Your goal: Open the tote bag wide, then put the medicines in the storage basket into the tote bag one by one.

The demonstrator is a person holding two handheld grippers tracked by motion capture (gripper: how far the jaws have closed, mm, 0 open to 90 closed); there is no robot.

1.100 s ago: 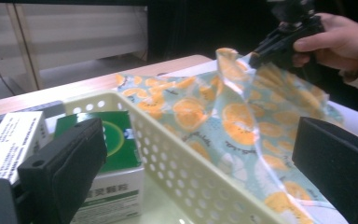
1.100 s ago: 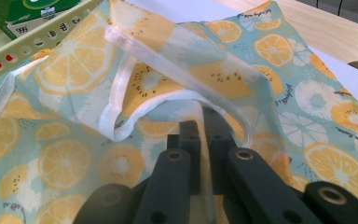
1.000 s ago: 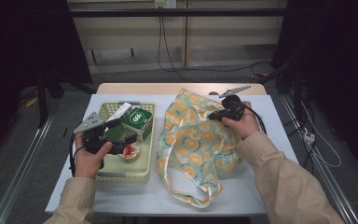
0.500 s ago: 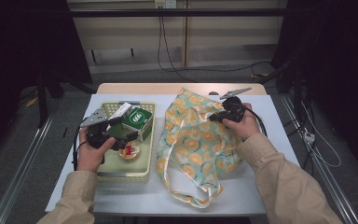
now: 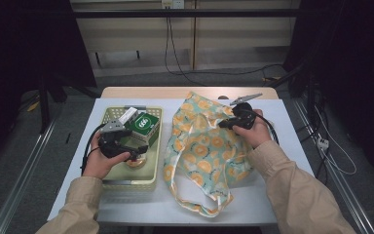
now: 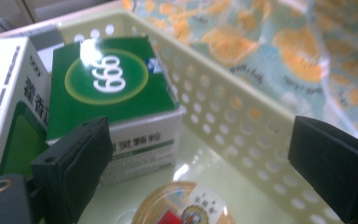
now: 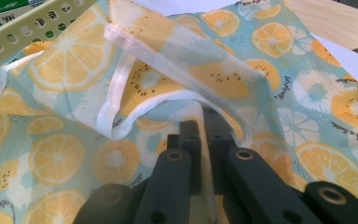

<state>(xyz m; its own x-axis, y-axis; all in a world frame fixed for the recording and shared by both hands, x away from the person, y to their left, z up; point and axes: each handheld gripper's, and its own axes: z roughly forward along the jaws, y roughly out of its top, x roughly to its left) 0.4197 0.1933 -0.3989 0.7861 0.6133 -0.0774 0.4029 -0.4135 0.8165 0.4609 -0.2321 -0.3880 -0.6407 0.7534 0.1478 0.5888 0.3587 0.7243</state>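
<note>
Left claw (image 6: 200, 154) gapes wide, empty, over the small round clear-lidded jelly cup (image 6: 186, 207) in the pale-yellow perforated plastic basket (image 5: 155, 146). Right claw (image 7: 200, 126) pinches the fruit-print fabric bag (image 5: 204, 146) beside the basket. Centre on cup, descend straight.

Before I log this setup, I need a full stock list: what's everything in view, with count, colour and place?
Basket: one, pale yellow-green, perforated, table left.
Green box: one, green and white, basket's far end.
White box: one, white with green, beside the green box.
Round tub: one, clear lid, basket floor, below the left tool.
Bag: one, teal with orange fruit print, right of basket.
Table: one, white top.
Left tool: black, open, over the basket.
Right tool: black, shut on the bag's edge.
Sleeves: two, beige.
</note>
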